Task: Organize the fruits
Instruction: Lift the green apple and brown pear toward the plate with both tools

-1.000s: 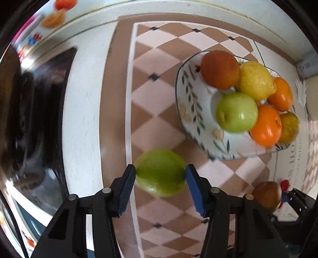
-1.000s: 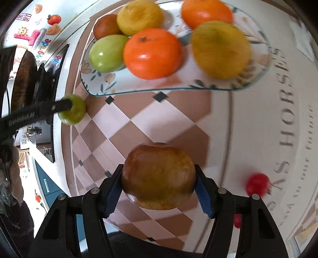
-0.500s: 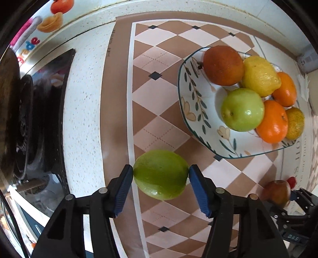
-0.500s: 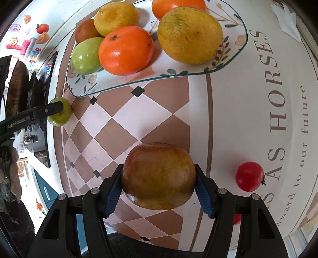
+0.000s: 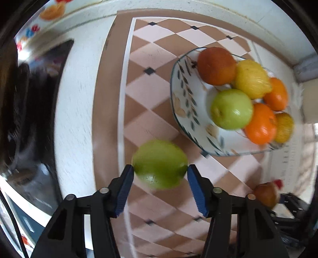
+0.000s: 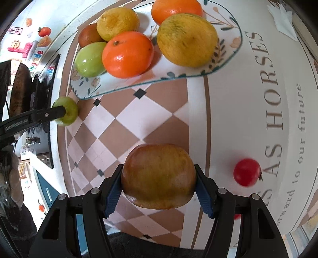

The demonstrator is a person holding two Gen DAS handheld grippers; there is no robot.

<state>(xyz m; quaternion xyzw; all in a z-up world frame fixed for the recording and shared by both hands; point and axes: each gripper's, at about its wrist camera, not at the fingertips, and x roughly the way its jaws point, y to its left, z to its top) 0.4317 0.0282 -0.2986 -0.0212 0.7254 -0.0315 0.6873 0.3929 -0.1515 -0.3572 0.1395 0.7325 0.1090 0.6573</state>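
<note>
My left gripper (image 5: 160,179) is shut on a green lime (image 5: 160,163), held above the checkered mat, left of and below the patterned plate (image 5: 181,111). The plate holds a green apple (image 5: 231,109), oranges (image 5: 260,124), a lemon (image 5: 251,79) and a brownish-red fruit (image 5: 216,65). My right gripper (image 6: 159,185) is shut on a brown-green apple (image 6: 158,175), below the plate (image 6: 123,88). The left gripper with the lime shows in the right wrist view (image 6: 66,113). A small red fruit (image 6: 246,171) lies on the mat to the right.
A black stove (image 5: 23,111) lies at the left, past the white counter strip. The wall with fruit stickers (image 6: 29,49) runs behind. A white paper (image 6: 282,17) lies at the far right. A white object (image 5: 309,101) stands right of the plate.
Both grippers stay shut on their fruits. The left gripper has shifted, so the plate sits a little lower and nearer in its view. The right gripper has moved slightly towards the plate.
</note>
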